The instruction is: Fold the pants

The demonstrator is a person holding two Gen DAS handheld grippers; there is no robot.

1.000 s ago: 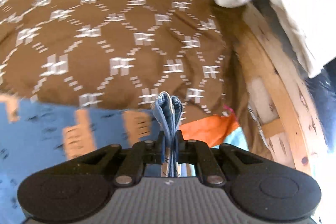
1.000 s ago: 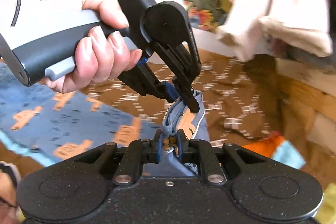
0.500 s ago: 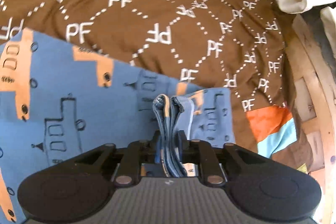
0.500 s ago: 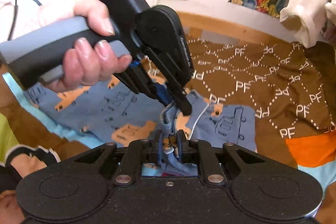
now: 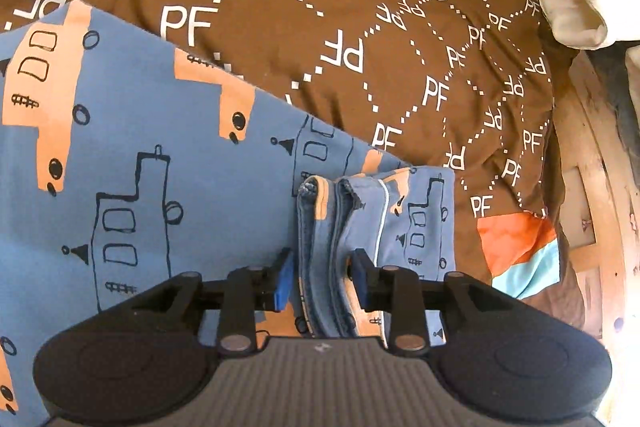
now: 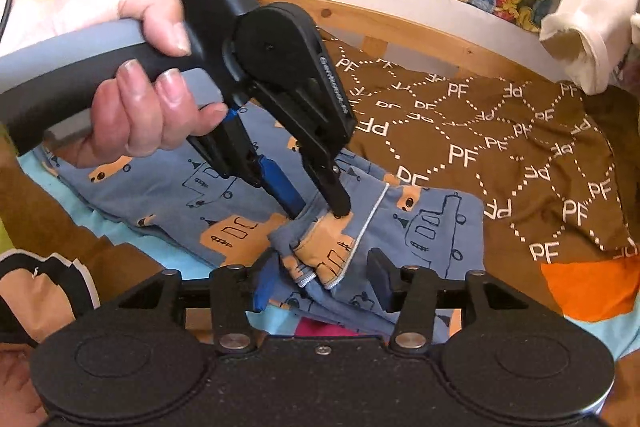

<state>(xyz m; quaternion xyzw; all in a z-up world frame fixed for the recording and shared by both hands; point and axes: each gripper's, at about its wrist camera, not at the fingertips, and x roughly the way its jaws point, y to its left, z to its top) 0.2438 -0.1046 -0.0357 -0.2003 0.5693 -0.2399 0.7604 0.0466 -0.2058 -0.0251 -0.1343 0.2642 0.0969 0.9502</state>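
We find the pants [image 5: 132,163] laid folded on the brown bedspread [image 5: 360,39]; both grippers — left gripper [image 5: 322,277], right gripper [image 6: 320,283] — have just been opening, jaws parted and clear of the bunched hem between them; release step; next, we judge, withdrawing without dragging cloth.

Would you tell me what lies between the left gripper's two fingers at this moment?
In the left wrist view, the bunched edge of the blue pants stands between the left gripper fingers; the jaws have just been opening and the pads no longer press it.
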